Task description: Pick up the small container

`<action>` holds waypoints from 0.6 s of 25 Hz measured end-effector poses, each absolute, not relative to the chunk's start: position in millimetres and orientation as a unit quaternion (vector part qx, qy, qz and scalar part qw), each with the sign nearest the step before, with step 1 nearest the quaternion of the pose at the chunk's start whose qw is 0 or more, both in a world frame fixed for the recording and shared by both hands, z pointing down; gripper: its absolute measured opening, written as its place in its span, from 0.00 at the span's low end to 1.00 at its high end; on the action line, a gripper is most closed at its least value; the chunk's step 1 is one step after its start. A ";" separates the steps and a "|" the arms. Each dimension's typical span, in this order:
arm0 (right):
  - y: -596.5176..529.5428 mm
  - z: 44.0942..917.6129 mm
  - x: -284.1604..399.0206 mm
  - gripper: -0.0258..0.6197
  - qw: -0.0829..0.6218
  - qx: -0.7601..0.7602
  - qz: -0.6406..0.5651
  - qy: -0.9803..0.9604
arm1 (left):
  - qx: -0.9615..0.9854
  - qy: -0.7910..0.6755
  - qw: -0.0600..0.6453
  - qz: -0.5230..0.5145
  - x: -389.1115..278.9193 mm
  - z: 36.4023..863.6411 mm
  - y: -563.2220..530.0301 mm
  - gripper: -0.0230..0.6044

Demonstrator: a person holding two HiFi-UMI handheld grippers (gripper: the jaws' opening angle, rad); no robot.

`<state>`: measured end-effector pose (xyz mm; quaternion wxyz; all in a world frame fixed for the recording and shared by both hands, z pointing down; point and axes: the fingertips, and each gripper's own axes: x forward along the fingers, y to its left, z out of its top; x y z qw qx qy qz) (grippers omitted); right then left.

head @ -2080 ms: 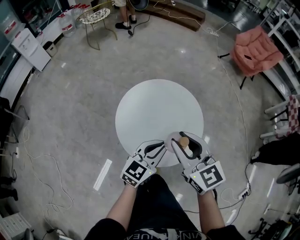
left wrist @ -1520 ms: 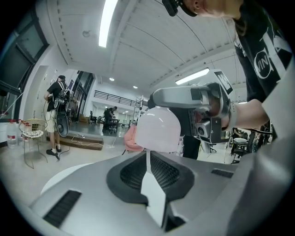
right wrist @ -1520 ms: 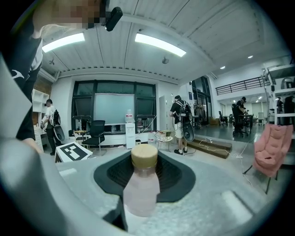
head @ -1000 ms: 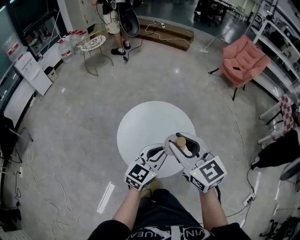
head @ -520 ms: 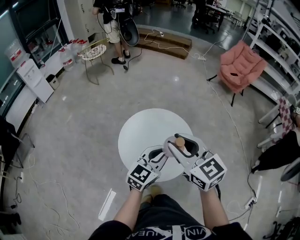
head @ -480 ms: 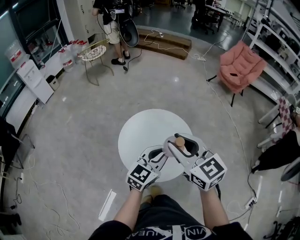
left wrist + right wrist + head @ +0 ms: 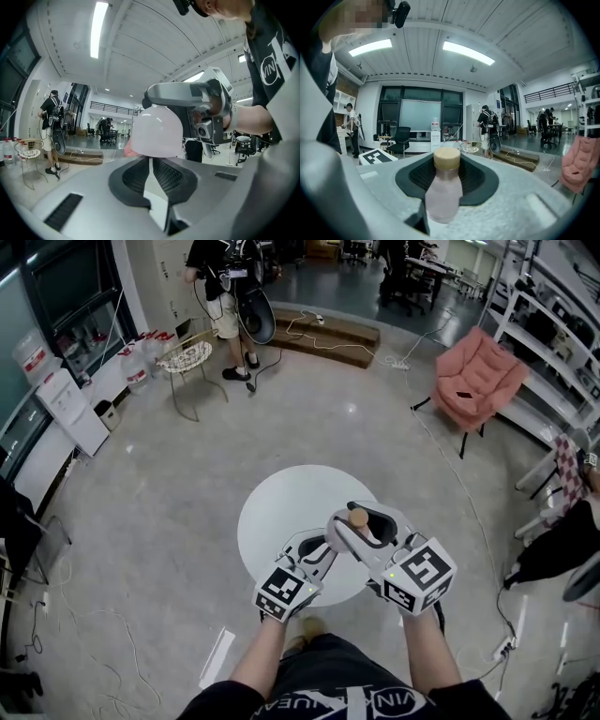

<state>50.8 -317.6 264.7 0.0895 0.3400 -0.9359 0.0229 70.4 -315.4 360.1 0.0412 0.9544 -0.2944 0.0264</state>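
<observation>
The small container is a pale pink bottle point(image 7: 443, 190) with a tan cap point(image 7: 358, 517). It stands upright between the jaws of my right gripper point(image 7: 362, 527), which is shut on it above the near edge of the round white table point(image 7: 286, 507). My left gripper point(image 7: 317, 554) is just to the left of it and a little lower, shut with nothing between its pads. In the left gripper view, the bottle's rounded white body point(image 7: 156, 131) sits just beyond the closed fingertips, with the right gripper clamped around it. The left gripper's marker cube point(image 7: 377, 156) shows in the right gripper view.
On the grey floor stand a pink chair point(image 7: 478, 376) at the far right, a wire chair point(image 7: 187, 357) at the far left and a white dispenser point(image 7: 70, 409) by the left wall. A person point(image 7: 220, 277) stands at the back. Cables trail over the floor.
Both grippers have risen together, with the bottle still held in the right one. The table now looks smaller and farther below them.
</observation>
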 end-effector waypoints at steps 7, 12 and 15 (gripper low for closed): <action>-313.8 248.8 46.6 0.25 0.080 0.334 0.020 -0.939 | 0.954 -0.299 0.031 0.020 64.9 343.3 -312.7 0.08; -312.1 246.0 47.4 0.25 0.074 0.332 0.020 -0.940 | 0.953 -0.300 0.022 0.016 64.5 339.9 -311.2 0.08; -309.7 243.8 46.0 0.25 0.074 0.332 0.016 -0.940 | 0.954 -0.300 0.019 0.016 63.4 337.6 -309.3 0.08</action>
